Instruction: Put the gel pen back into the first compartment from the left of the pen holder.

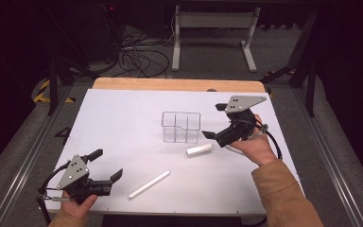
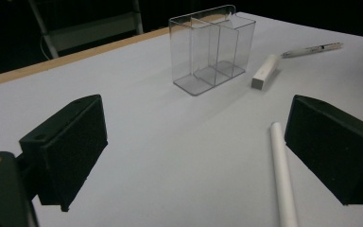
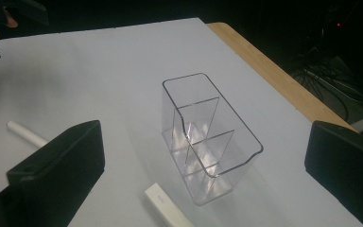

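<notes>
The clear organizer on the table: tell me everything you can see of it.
The clear organizer is a see-through, plastic-looking box, open at the top, with rounded corners and inner walls splitting it into compartments, all empty. It stands upright near the middle of the white table. Nothing touches it: the short white block lies close beside its base, apart. The right gripper is near, fingers open.

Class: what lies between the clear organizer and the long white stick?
The short white block lies between the clear organizer and long white stick, seen in the high view.

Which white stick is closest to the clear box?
The short, thick white stick, lying just in front of the clear organizer. The long thin one lies farther away.
</notes>
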`<act>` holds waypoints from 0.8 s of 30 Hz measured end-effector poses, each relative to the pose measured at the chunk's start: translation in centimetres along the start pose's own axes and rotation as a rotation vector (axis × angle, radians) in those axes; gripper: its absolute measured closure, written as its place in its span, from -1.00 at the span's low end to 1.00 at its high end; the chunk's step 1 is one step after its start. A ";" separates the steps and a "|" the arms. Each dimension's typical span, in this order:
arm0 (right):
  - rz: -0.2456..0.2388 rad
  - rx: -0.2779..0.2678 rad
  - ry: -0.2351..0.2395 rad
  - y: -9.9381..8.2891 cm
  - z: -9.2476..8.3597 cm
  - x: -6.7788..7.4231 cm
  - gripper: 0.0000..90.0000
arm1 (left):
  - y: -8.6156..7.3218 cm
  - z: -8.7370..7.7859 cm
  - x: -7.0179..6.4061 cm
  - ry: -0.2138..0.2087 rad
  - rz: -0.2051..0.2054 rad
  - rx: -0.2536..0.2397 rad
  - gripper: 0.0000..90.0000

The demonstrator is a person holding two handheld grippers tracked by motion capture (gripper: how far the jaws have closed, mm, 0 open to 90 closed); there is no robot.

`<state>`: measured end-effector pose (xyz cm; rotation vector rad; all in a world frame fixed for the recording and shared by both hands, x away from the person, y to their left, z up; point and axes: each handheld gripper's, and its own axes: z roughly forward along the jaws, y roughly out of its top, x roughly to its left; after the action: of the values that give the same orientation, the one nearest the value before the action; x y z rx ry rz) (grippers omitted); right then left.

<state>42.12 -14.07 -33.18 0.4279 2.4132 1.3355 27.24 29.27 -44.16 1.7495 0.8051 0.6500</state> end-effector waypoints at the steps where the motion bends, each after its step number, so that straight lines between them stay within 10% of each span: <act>1: -0.002 -0.001 -0.006 -0.1 0.0 0.0 -1.00 | 0.0 0.0 0.0 0.001 0.000 -0.001 -0.84; 15: 0.008 -0.006 -0.069 -1.0 -0.8 -0.3 -0.98 | 0.0 -0.1 0.0 0.010 0.010 -0.004 -0.84; 24: 0.030 0.116 -0.089 -3.1 -1.2 -1.0 -0.83 | 0.0 -0.1 0.0 0.010 0.010 -0.003 -0.84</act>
<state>42.24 -17.00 -35.03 0.5446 2.4275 1.1663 27.12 29.34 -44.12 1.7493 0.8026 0.6667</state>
